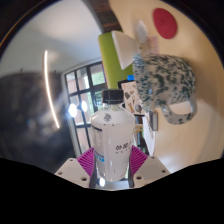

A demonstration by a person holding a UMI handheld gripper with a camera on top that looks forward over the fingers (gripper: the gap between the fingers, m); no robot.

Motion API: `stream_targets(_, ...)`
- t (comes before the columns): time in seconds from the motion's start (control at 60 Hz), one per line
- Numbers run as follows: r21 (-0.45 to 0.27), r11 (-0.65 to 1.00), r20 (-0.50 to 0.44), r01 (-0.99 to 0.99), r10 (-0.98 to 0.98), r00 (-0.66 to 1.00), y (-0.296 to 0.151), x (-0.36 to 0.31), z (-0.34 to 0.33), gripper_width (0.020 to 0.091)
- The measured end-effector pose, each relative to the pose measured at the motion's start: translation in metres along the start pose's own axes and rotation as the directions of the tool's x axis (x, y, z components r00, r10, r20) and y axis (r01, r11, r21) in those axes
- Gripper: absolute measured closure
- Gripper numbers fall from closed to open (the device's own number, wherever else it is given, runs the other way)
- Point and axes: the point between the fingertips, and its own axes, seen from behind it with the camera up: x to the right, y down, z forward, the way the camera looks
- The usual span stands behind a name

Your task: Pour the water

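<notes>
A clear plastic water bottle (111, 135) with a white label and a dark cap stands between my fingers, and both purple pads (89, 160) press against its sides. My gripper (111, 165) is shut on the bottle and holds it tilted, so the table surface looks rotated. Just beyond the bottle's cap, to its right, a speckled teal and white mug (162, 83) with a handle sits on the pale table (200, 45). The bottle's neck points toward the mug's side.
A green and white box-like object (113, 45) lies beyond the mug. A red round disc (164, 21) rests farther out on the table. A dark window (85, 80) and a blurred dark shape fill the room's left side.
</notes>
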Motion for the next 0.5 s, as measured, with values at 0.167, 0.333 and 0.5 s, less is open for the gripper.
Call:
stream_targets(0.167, 0.026, 0.968, 0.062, -0.249, 0.247, 0.967, -0.006, -0.011, -0.016, 0.0666)
stream_targets(0.333, 0.039, 0.961, 0.087, -0.273, 0.269, 0.959, 0.006, -0.018, -0.029, 0.067)
stream_targets(0.5, 0.003, 0.977, 0.05, -0.215, 0.214, 0.975, 0.029, -0.019, -0.04, 0.0673)
